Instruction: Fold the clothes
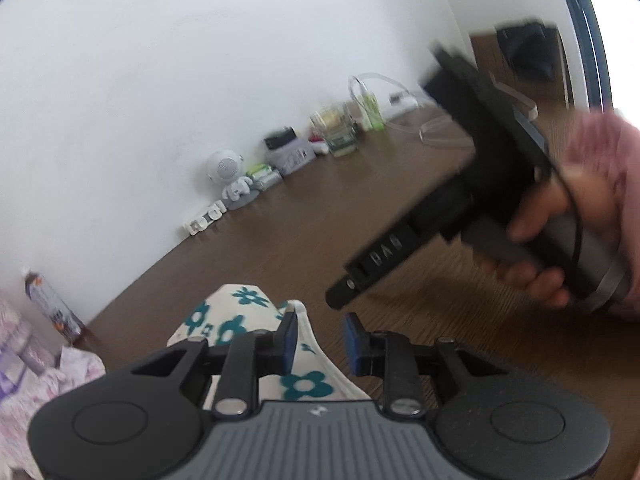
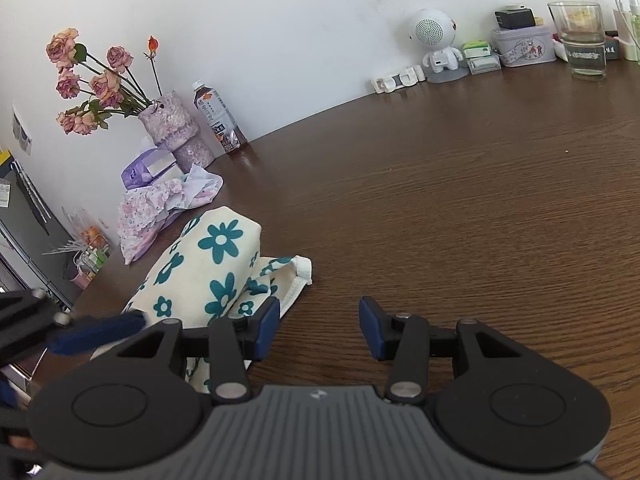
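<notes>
A folded cream garment with teal flowers (image 2: 208, 264) lies on the dark wooden table (image 2: 460, 208), its white trim at the near right corner. My right gripper (image 2: 319, 328) is open just above the table, to the right of the garment's near edge, holding nothing. My left gripper (image 1: 320, 342) is open over the same garment (image 1: 236, 320), nothing between its blue pads. In the left wrist view the right gripper's body (image 1: 472, 184) appears blurred at right, held by a hand (image 1: 560, 240). A blurred blue pad of the left gripper (image 2: 100, 334) shows at the left in the right wrist view.
A crumpled pink floral cloth (image 2: 156, 208), a tissue box (image 2: 148, 168), a vase of dried roses (image 2: 172, 124) and a bottle (image 2: 218, 118) stand at the back left. Along the wall are a small white robot figure (image 2: 436, 46), a tin (image 2: 522, 46) and a glass (image 2: 580, 40).
</notes>
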The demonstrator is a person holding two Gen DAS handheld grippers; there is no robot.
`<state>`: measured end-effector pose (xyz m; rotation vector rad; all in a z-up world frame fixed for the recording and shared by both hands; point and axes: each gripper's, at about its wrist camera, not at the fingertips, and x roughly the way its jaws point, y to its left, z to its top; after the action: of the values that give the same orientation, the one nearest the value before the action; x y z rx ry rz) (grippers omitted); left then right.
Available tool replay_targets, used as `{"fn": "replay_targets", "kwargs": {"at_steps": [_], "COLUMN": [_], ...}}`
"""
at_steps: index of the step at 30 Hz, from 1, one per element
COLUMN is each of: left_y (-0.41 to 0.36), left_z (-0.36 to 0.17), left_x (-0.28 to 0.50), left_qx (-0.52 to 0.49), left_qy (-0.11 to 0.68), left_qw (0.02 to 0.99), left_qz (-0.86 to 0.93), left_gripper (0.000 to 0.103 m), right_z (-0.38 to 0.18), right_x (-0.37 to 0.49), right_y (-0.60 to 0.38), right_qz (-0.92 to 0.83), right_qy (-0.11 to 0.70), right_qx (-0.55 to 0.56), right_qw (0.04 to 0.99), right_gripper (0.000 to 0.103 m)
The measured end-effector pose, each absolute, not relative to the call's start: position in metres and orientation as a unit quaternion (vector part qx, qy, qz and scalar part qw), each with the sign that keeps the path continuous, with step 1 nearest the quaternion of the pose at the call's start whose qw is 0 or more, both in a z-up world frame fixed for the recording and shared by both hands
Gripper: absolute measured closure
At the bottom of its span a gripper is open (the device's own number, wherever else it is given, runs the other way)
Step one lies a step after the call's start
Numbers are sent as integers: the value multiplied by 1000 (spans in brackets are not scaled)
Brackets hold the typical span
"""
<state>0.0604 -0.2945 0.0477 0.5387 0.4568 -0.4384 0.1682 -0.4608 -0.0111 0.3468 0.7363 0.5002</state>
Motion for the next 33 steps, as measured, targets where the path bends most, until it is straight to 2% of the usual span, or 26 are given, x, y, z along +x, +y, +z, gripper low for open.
{"fn": "replay_targets", "kwargs": {"at_steps": [4, 11, 22, 27, 33], "left_y": [-255, -207, -226, -224, -199], "left_z": [72, 64, 45, 43, 55], "left_x": [57, 80, 99, 102, 109], "left_qx": [194, 81, 148, 149, 116], "left_qy": [229, 295, 300, 303, 287], "left_qw": [936, 932, 907, 899, 898], "left_qz": [-182, -192, -257, -278, -313], "left_gripper": [71, 73, 74, 72, 68], "right_z": [-12, -8, 13, 29, 21], "right_x": [168, 160, 130, 151, 186], "right_y": [-462, -462, -430, -396, -378], "right_qz": [246, 233, 229, 212, 164], "right_qy": [352, 327, 271, 285, 344], "right_qx": [171, 193, 199, 184, 165], "right_qw": [887, 895, 914, 916, 910], "right_gripper": [58, 58, 58, 58, 61]}}
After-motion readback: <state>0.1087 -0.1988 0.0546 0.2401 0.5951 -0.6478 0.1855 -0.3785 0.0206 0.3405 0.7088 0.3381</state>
